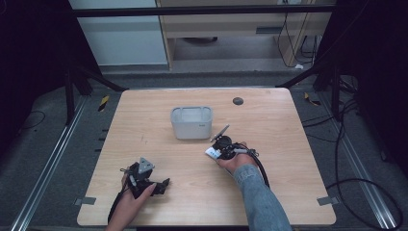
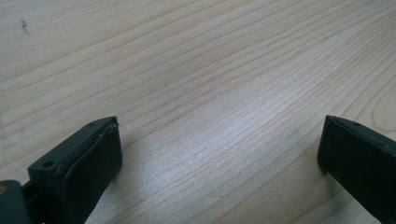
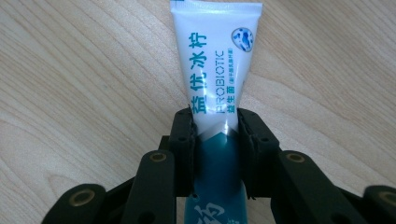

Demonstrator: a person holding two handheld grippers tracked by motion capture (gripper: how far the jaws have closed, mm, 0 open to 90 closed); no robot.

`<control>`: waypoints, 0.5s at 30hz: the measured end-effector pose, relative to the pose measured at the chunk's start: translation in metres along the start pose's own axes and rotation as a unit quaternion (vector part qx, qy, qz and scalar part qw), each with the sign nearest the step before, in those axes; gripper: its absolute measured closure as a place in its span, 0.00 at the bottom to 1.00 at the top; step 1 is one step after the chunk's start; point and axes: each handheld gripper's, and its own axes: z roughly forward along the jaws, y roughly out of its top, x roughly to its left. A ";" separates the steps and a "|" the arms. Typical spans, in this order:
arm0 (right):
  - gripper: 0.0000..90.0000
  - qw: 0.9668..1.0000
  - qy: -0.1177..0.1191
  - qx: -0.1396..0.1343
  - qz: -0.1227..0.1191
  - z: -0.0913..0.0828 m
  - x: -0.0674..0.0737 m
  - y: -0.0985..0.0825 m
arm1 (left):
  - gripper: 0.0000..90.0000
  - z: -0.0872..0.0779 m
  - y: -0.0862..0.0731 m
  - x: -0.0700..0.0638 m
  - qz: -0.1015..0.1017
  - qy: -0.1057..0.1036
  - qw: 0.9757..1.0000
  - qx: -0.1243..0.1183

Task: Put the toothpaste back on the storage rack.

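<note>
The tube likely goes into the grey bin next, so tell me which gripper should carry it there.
Right. The right gripper is shut on the tube and lies close to the grey bin. The left gripper is open over bare table, farther from the bin.

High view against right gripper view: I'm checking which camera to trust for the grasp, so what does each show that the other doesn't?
The high view alone takes in the grey bin at mid-table, the left tongs resting near the front edge, and the person's forearm behind the right tongs.

The right gripper view alone gives the grasp itself: both pads pressed on a white and teal tube, its flat crimped end pointing away, with PROBIOTIC printed along it.

Both show the wooden table and the tube in the right tongs.
</note>
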 end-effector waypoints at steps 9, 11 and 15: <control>0.83 1.000 -0.002 -0.003 0.005 -0.003 0.001 0.000 | 0.00 0.000 0.000 0.000 -0.001 0.000 1.000 -0.001; 0.85 1.000 -0.002 -0.005 0.006 -0.004 0.001 -0.001 | 0.00 0.000 0.000 0.000 0.000 0.000 1.000 0.000; 0.88 1.000 -0.001 -0.012 0.011 -0.008 -0.001 -0.003 | 0.00 0.000 0.000 0.000 0.000 0.000 1.000 0.000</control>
